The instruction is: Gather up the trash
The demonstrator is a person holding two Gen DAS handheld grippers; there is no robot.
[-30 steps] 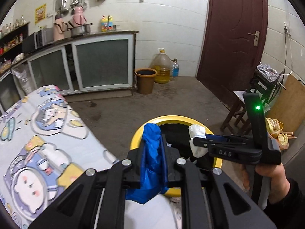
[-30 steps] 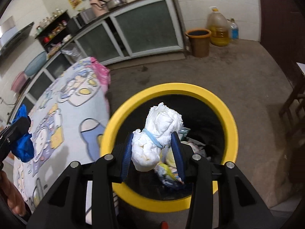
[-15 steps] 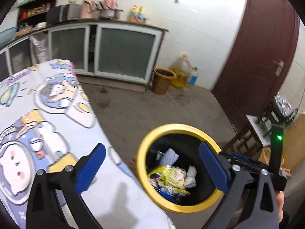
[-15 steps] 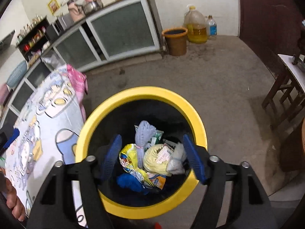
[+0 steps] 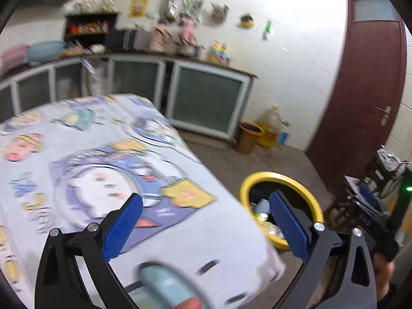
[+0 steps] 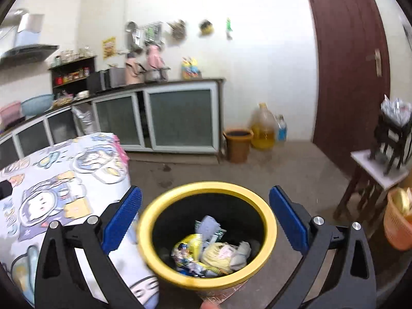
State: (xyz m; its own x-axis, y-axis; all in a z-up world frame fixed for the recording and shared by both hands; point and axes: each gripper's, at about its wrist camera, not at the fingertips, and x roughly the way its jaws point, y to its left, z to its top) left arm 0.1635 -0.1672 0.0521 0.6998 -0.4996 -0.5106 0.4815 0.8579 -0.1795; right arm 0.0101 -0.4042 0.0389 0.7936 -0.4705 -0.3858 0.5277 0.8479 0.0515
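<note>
A black bin with a yellow rim (image 6: pixel 267 213) stands on the floor by the table corner; it holds several wrappers and wads of trash (image 6: pixel 211 252). My right gripper (image 6: pixel 204 215) is open and empty, above the bin's near side. My left gripper (image 5: pixel 204 217) is open and empty over the table's cartoon-print cloth (image 5: pixel 85 170), with the bin's rim (image 5: pixel 283 177) to its right. The right gripper's body (image 5: pixel 373 213) shows at the right edge of the left wrist view. A blurred light-blue object (image 5: pixel 164 288) lies on the cloth at the bottom edge.
A kitchen counter with glass-front cabinets (image 6: pixel 180 118) runs along the back wall. A brown bucket (image 6: pixel 238 144) and oil jug (image 6: pixel 262 128) stand beside a dark red door (image 6: pixel 352 77). A stool (image 6: pixel 378 177) and an orange basket (image 6: pixel 399 221) are at the right.
Both grippers opened and dropped the blue rag and the white wad into the bin. Both then rose and tilted up; the left swung left over the table.
</note>
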